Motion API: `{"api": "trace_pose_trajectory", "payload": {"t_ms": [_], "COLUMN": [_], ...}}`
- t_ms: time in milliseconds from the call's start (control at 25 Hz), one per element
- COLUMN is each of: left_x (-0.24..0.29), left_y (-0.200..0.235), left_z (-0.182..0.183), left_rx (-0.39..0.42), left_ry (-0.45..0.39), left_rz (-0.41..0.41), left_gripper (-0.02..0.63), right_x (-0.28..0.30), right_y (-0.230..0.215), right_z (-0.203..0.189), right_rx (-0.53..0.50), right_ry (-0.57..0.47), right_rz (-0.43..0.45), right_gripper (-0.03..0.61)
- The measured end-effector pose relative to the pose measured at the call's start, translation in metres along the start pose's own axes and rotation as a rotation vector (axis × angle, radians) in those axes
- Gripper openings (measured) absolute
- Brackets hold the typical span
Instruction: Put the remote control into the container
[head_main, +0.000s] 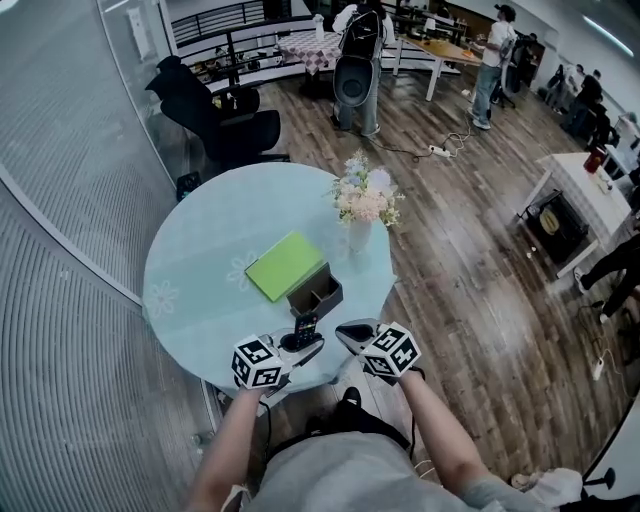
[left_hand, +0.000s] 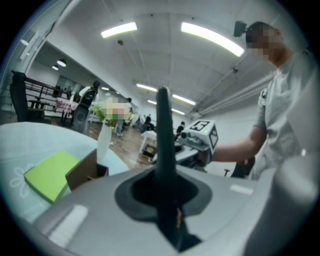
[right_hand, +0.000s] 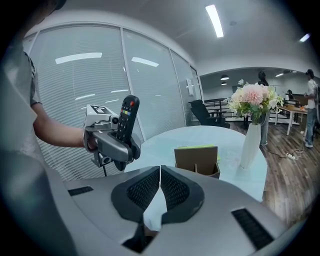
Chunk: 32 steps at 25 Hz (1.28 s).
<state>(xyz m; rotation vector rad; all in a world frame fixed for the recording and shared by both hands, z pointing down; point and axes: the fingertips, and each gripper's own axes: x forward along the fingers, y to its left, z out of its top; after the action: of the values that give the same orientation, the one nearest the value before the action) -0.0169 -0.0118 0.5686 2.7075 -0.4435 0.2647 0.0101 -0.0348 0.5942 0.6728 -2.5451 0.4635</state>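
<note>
- The left gripper (head_main: 303, 343) is clamped on the remote control (head_main: 305, 327). Its jaws stand only slightly apart, with their pads pressing on the remote's two flat sides.
- In the left gripper view the remote shows edge-on as a thin dark blade. It rises towards 12 o'clock out of the narrow slot between the jaws.
- In the right gripper view the remote stands nearly upright in the left gripper, tilted a little towards 1 o'clock. Its button face is in sight, with a red button near the top end. The lower end is hidden in the grip.
- The remote is off the table (head_main: 200, 260), held above the rim at about 5 o'clock of the round top.
- The right gripper (head_main: 347, 334) has its jaws together with nothing between them. The two ribbed pads meet along a thin seam. It hovers at 3 o'clock of the left gripper, near it but not touching it.
- The container (head_main: 316, 293), a small brown box open at the top with a divider inside, sits on the table. It lies at 12 o'clock of the remote, just beyond it and apart from it.
- A green pad (head_main: 284, 265) lies flat at 10 o'clock of the container, just beside it.
- A vase of flowers (head_main: 362, 205) stands upright at 1 o'clock of the container.
</note>
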Motion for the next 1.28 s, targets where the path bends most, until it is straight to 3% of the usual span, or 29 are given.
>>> {"api": "trace_pose_trajectory", "payload": {"t_ms": [680, 1280], "left_x": [0.038, 0.056], "left_y": [0.037, 0.049], "left_z": [0.016, 0.024], "left_rx": [-0.044, -0.037], "left_ry": [-0.003, 0.005], "left_rz": [0.108, 0.168], "left_gripper": [0.044, 0.044], "right_x": [0.003, 0.001], "right_y": [-0.061, -0.079], "right_z": [0.026, 0.038], "right_rx": [-0.056, -0.08], "right_ry": [-0.002, -0.022], "right_rz": [0.098, 0.154], "right_gripper": [0.018, 0.018]}}
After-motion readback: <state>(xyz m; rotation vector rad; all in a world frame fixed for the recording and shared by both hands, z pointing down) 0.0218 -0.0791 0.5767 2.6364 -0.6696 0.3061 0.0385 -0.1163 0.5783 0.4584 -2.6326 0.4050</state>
